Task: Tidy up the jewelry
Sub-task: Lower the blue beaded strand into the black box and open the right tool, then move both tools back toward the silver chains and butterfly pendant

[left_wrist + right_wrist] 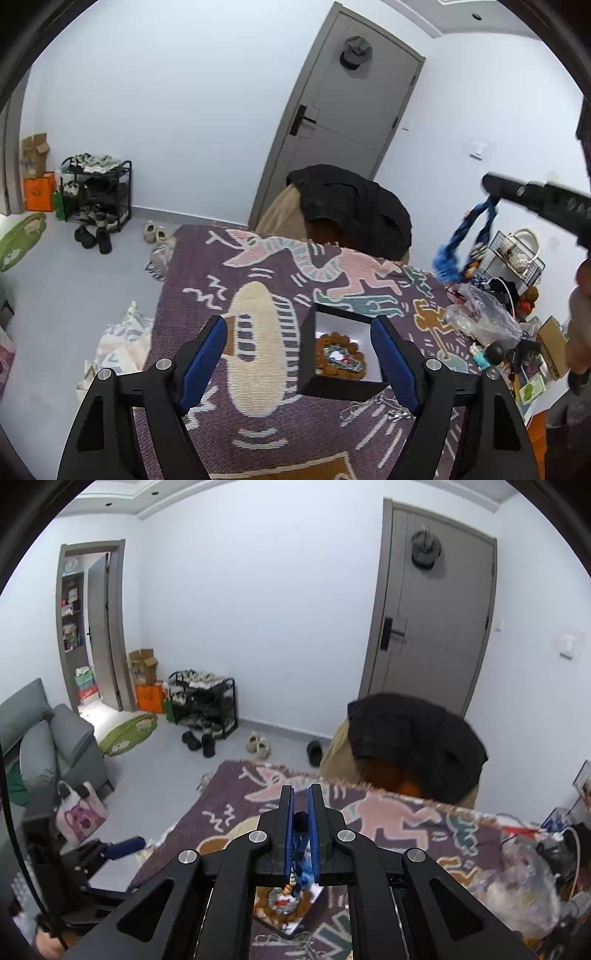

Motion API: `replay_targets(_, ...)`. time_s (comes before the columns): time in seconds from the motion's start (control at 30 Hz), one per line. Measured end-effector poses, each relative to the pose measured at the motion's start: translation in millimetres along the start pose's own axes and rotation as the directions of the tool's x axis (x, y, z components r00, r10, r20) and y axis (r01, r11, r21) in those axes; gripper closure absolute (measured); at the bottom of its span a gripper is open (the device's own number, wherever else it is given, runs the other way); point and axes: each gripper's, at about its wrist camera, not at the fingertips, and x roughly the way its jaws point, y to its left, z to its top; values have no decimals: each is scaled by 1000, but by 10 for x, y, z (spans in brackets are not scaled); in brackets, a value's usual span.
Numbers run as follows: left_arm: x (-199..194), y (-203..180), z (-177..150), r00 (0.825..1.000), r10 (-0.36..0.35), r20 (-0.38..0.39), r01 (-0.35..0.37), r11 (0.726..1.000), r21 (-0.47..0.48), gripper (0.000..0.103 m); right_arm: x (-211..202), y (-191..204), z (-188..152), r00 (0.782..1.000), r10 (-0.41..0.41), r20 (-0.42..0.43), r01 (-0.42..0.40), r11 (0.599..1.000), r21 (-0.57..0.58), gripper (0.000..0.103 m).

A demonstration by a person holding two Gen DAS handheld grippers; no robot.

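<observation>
A black box (pixel 320 384) with a white inside sits on the patterned table cloth (pixel 258 280). A brown beaded bracelet (pixel 340 357) lies in the box. My left gripper (pixel 299 363) is open and empty, with its fingers on either side of the box. My right gripper (pixel 491 186) is raised at the right and shut on a blue beaded necklace (pixel 461 243) that hangs down from it. In the right wrist view the right gripper (pixel 301 827) pinches the necklace (pixel 300 853) above the box (pixel 303 908) and the brown bracelet (pixel 284 904).
A silver chain (pixel 376 406) lies on the cloth by the box. A clear plastic bag (pixel 480 314), a small figurine (pixel 487 356) and a wire basket (pixel 517 254) crowd the table's right side. A chair with a black jacket (pixel 351 210) stands behind the table.
</observation>
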Motion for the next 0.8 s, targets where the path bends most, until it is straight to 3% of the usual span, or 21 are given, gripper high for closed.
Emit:
replay_targets(0.2,20,172,-15,1000,29,-7,-30,999,-29,22,439,88,-201,992,1,-128,-1,1000,-3,91)
replay_targets(0.33,45,214,-20,999,32,-13,-33,998,-44,22,514,44,-291,987,-12,-158,13,1000,7,46)
replay_targets(0.53,124,70,-47,999,14,-29,-14,1000,-22,22,402,-200,-434,987,-6,-163,13,999,41,44)
replay_targets(0.8,260,-396,-139,997,-30,-66,35,998,61,22,341,-790,-880,979,7,-204,23,990,141,44)
